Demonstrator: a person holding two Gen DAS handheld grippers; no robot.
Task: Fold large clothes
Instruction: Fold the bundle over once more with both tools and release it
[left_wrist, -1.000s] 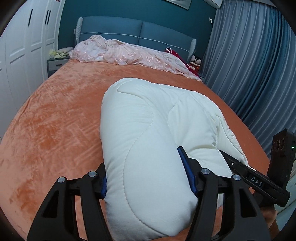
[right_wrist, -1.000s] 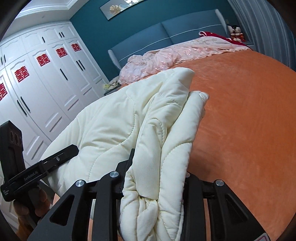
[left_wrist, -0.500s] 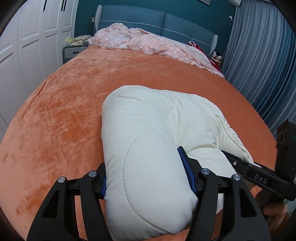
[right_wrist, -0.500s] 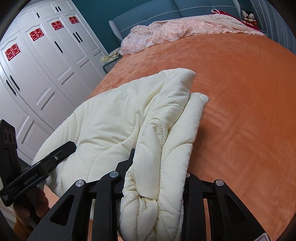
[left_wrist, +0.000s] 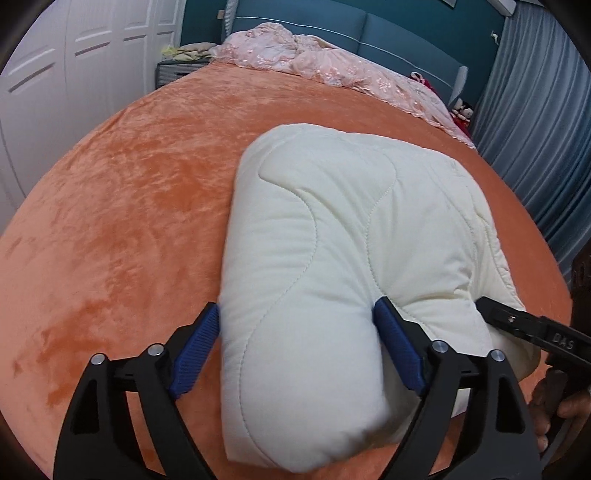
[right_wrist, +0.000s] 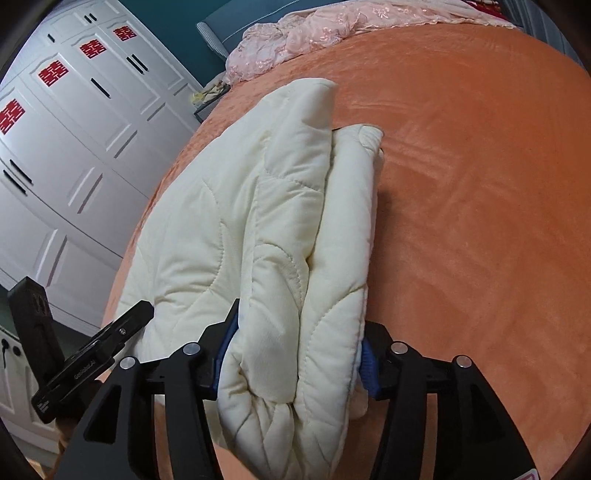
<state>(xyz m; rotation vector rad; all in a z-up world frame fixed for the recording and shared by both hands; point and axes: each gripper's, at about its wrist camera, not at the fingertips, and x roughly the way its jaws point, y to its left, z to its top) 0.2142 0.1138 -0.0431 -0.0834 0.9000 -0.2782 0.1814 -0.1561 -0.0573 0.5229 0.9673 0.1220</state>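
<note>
A cream quilted padded garment (left_wrist: 332, 236) lies folded in thick layers on the orange bedspread (left_wrist: 122, 206). My left gripper (left_wrist: 297, 325) is shut on the garment's near left bulge, blue pads pressed into both sides. My right gripper (right_wrist: 295, 350) is shut on the bunched layers at the garment's right edge (right_wrist: 295, 229). The right gripper's body shows at the right of the left wrist view (left_wrist: 535, 332), and the left gripper's body shows at the lower left of the right wrist view (right_wrist: 92, 354).
A pink lace cover (left_wrist: 314, 62) is heaped by the blue headboard (left_wrist: 388, 40). White wardrobe doors (right_wrist: 66, 140) stand left of the bed, grey-blue curtains (left_wrist: 543, 122) on the right. A nightstand (left_wrist: 177, 70) sits by the bed's far left corner.
Both grippers have tilted down and lowered the garment onto the bedspread, while keeping their hold. The garment's folded shape is unchanged.
</note>
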